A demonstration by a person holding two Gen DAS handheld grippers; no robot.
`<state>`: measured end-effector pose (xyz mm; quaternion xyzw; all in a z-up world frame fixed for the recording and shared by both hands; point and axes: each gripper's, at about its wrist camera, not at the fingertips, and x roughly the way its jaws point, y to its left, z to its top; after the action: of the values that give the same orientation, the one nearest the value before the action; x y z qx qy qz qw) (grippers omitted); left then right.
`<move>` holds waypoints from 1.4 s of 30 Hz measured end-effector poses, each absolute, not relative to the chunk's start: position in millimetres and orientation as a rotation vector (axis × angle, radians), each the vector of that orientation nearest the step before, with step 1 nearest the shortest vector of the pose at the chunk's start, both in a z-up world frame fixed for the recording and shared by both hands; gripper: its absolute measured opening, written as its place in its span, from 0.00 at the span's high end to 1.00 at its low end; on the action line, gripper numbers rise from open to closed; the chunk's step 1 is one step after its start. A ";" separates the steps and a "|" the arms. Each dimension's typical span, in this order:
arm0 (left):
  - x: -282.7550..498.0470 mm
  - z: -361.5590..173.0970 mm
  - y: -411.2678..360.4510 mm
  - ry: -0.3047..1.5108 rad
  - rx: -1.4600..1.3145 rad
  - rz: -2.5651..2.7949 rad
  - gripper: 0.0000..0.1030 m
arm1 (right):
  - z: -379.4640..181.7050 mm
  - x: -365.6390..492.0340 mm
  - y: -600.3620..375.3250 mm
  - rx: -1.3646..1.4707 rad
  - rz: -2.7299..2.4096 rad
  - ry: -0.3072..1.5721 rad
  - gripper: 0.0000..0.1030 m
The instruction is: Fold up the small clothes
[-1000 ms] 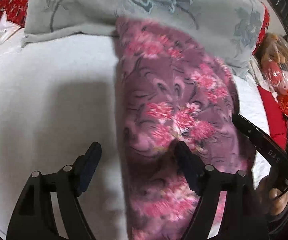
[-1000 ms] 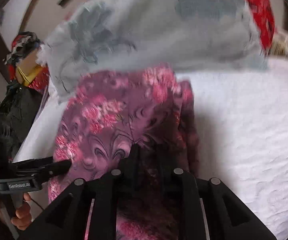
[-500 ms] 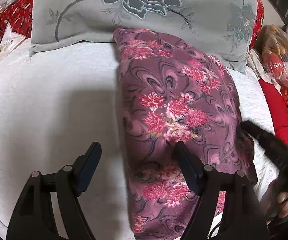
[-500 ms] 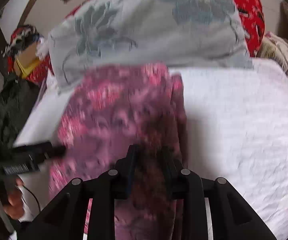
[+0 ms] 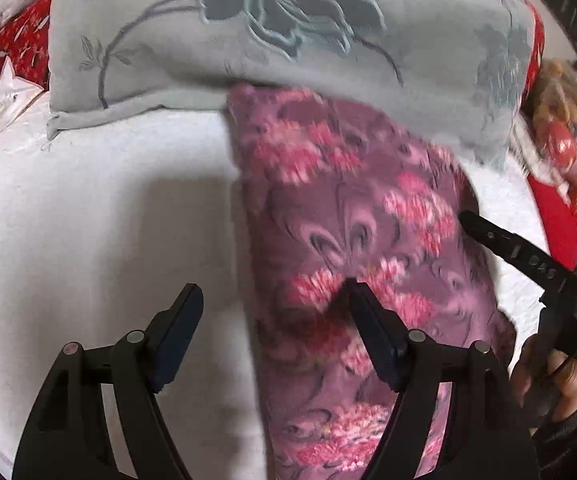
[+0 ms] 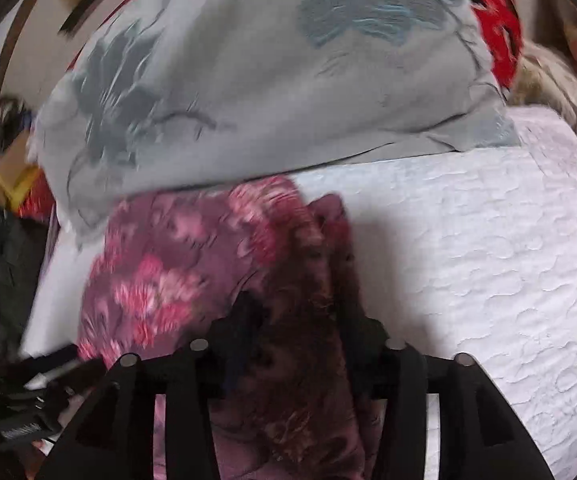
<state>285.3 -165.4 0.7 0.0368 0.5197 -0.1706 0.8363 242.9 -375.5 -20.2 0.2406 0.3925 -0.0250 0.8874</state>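
The white bed (image 5: 88, 220) carries everything. The grey flowered pillow (image 5: 288, 32) lies across its head, and the purple floral garment (image 5: 348, 220) runs down from the pillow's lower edge. Since a moment ago, a thick fold has bunched up on the side away from the left tool (image 5: 272, 304), which hangs spread wide, empty. The right tool (image 6: 296, 312) has closed on that fold, likely carrying it across.

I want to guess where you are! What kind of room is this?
Most likely a bedroom: a white quilted bedcover spreads underneath, a big grey pillow with an embroidered flower lies at its far end, and a purple garment with pink flowers is laid out on it for folding.
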 end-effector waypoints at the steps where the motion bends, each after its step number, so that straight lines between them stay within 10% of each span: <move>1: 291.0 2.7 -160.8 1.093 0.053 -0.354 0.26 | -18.0 241.1 -382.9 0.546 -0.045 0.791 0.54; 4: 310.7 -2.9 -152.9 1.148 -0.061 -0.381 0.26 | -21.4 241.8 -397.5 0.625 -0.073 0.773 0.50; 7: 324.1 -13.7 -157.7 1.177 -0.099 -0.391 0.26 | -25.0 254.4 -387.7 0.568 0.004 0.789 0.93; 21: 315.4 -25.4 -139.4 1.248 -0.151 -0.412 0.23 | -34.1 241.7 -384.6 0.503 0.039 0.842 0.73; 27: 288.8 -19.0 -108.1 1.242 -0.261 -0.499 0.24 | -26.0 199.9 -418.0 0.636 0.030 0.774 0.34; 33: 279.9 -36.4 -130.0 1.290 -0.310 -0.572 0.18 | -51.5 195.1 -413.0 0.746 0.177 0.791 0.22; 39: 287.9 -38.4 -152.0 1.308 -0.295 -0.580 0.21 | -48.6 224.9 -385.2 0.748 0.230 0.814 0.28; 42: 292.4 -35.5 -145.3 1.318 -0.335 -0.548 0.51 | -46.4 221.5 -383.1 0.743 0.195 0.804 0.51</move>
<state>292.4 -145.3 -35.5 -0.1530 0.6014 -0.2499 0.7433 221.5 -383.1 -46.4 0.3526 0.3818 0.0924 0.8493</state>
